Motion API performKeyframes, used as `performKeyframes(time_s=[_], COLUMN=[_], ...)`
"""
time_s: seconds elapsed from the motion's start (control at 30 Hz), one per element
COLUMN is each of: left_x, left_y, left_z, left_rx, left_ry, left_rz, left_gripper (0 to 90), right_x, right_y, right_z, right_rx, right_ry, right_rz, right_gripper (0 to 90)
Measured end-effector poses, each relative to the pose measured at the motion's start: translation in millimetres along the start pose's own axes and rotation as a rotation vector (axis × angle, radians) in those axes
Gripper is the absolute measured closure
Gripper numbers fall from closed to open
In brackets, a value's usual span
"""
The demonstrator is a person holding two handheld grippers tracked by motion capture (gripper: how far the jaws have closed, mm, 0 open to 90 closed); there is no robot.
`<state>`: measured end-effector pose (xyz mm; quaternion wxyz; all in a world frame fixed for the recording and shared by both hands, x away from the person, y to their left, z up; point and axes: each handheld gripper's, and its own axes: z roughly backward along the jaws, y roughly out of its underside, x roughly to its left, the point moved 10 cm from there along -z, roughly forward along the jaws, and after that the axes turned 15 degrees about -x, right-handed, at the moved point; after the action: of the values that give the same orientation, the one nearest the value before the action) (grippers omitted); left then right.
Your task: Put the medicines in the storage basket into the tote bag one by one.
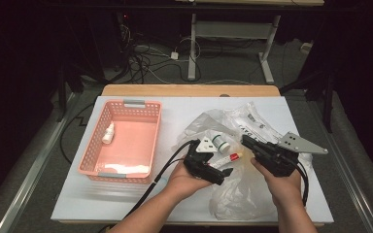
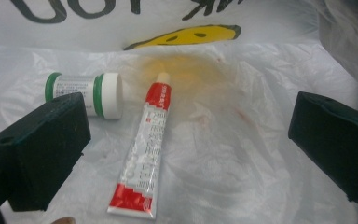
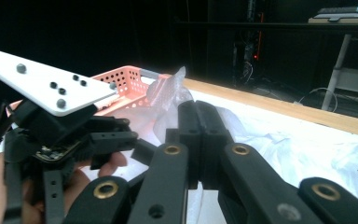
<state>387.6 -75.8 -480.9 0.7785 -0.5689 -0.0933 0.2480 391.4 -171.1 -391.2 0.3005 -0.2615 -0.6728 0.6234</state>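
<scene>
Now tube (image 2: pixel 142 154) lies loose on plastic bag (image 2: pixel 242 154), lower centre of left gripper view, between widely spread jaws of left gripper (image 2: pixel 186 149), untouched. Bottle (image 2: pixel 91 93) just beside, upper left: risk jaw knocks it or snags slippery bag. Right gripper (image 3: pixel 198 140) pressed together, pinching bag edge perhaps; cannot tell.

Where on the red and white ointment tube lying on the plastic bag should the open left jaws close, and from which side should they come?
Grip the ointment tube across its rounded middle, coming straight down from above. It lies flat on the plastic bag, so only its top and long sides are free. The flat crimped end offers little to squeeze, and the cap end lies close to the small bottle. The left gripper is probably open wide enough.
</scene>
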Motion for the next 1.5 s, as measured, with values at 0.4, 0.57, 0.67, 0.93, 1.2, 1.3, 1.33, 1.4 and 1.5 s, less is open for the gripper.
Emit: performKeyframes(time_s=[0.4, 0.57, 0.67, 0.93, 1.2, 1.3, 1.33, 1.4, 1.5], left_x=[-7.7, -8.6, -8.2, -2.4, 5.5, 9.4, 10.5, 14.0, 18.9], left_y=[2.2, 3.2, 4.8, 8.7, 13.2, 12.6, 12.1, 11.6, 11.9], left_z=[26.3, 38.9, 47.3, 68.3, 84.7, 94.2, 96.9, 102.5, 108.1], left_rx=[-0.032, -0.036, -0.035, -0.037, -0.035, -0.041, -0.045, -0.05, -0.052], left_ry=[-0.004, -0.008, -0.015, -0.032, -0.043, -0.053, -0.056, -0.069, -0.083], left_rz=[-0.017, -0.008, -0.01, -0.012, 0.002, 0.003, 0.002, -0.002, 0.0], left_gripper=[0.0, 0.0, 0.0, 0.0, 0.0, 0.0, 0.0, 0.0, 0.0], right_x=[0.7, 0.0, 0.2, 1.6, 0.6, 0.7, 0.7, 0.5, 0.3], right_y=[1.0, 0.4, 1.0, 1.6, 0.8, 1.2, 1.2, 1.0, 0.6], right_z=[-0.2, 0.6, 0.7, -0.1, 0.9, 0.6, 0.7, 1.0, 1.2], right_rx=[0.004, 0.002, 0.005, 0.009, 0.006, 0.007, 0.007, 0.006, 0.005], right_ry=[-0.001, 0.002, 0.001, 0.0, 0.005, 0.003, 0.003, 0.005, 0.004], right_rz=[0.004, 0.001, 0.003, 0.007, 0.004, 0.006, 0.005, 0.004, 0.006], right_gripper=[90.0, 90.0, 90.0, 90.0, 90.0, 90.0, 90.0, 90.0, 90.0])
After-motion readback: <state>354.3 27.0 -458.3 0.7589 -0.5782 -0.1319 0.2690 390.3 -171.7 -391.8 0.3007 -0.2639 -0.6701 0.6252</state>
